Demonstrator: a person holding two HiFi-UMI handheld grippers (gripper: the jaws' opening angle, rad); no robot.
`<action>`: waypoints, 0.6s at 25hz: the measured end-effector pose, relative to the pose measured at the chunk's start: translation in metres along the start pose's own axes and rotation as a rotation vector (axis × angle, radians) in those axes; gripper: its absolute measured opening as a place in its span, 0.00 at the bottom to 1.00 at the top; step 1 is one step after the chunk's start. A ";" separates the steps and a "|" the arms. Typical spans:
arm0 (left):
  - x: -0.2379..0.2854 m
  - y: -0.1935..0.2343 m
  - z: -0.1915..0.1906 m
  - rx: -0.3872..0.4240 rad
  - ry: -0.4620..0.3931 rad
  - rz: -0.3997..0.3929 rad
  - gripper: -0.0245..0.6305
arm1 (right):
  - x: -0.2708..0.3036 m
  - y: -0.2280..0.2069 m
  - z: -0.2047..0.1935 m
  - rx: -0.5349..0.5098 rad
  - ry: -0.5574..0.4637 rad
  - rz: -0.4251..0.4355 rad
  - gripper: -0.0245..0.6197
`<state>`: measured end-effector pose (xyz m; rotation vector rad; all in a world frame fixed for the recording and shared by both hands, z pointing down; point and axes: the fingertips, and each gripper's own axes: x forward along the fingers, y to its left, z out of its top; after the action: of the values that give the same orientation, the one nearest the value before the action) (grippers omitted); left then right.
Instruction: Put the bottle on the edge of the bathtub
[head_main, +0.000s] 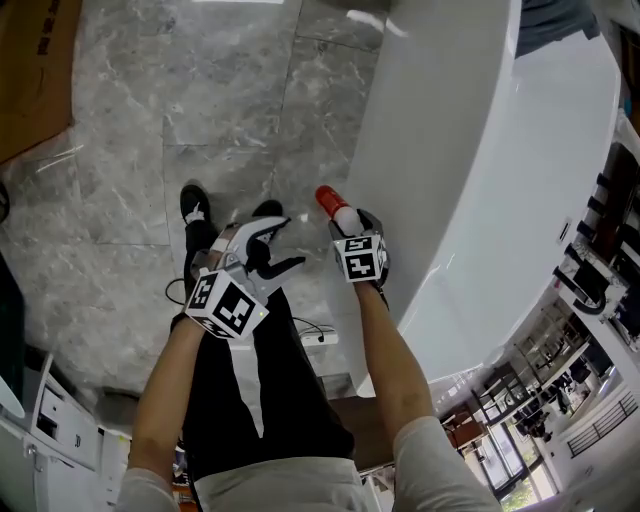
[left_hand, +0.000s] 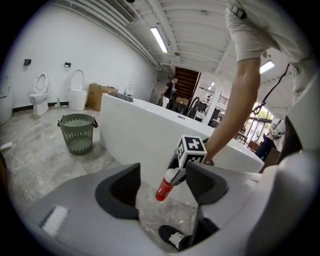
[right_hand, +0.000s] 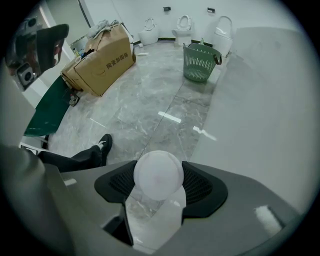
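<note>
**Bottle held in the right tool beside the tub, not yet on the rim**

Bottle sits just below the middle of the head view, clamped in the right tool, with its red end pointing toward the top of the frame. It hangs over the marble floor, just beside the white outer wall of the bathtub, and touches neither. In the right gripper view the two dark pads close on its white end, which fills the gap at lower centre and hides the red part. Gripping it by one end leaves the rest free, which I judge would suit standing it on the rim. The rim lies toward the upper right of the head view, so the placing step is not yet done.

The left tool is at lower left of centre, with its jaws wide apart and nothing between them. The left gripper view only looks through that gap at the bottle and the other tool. It seems to be kept out of the way, since one tool is enough for a single light object.

Counted across the views:
- One bottle, two tools and one bathtub.
- One green slatted basket standing on the floor by the tub's far end.
- One large cardboard box at upper left of the right gripper view.
- Three white toilets along the far wall.
- Two black shoes on the floor below the tools.
</note>
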<state>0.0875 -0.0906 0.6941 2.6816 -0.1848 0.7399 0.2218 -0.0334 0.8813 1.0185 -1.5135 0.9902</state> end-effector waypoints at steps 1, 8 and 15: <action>0.001 0.000 -0.001 0.006 0.004 -0.002 0.55 | 0.004 -0.002 0.000 -0.002 0.007 0.004 0.46; 0.006 0.015 -0.007 -0.031 0.012 0.031 0.55 | 0.045 -0.015 0.002 -0.013 0.023 0.019 0.46; 0.006 0.009 -0.014 -0.089 0.054 0.021 0.55 | 0.089 -0.038 0.009 0.066 0.038 -0.021 0.46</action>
<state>0.0845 -0.0946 0.7112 2.5770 -0.2266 0.7902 0.2438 -0.0634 0.9706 1.0543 -1.4447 1.0449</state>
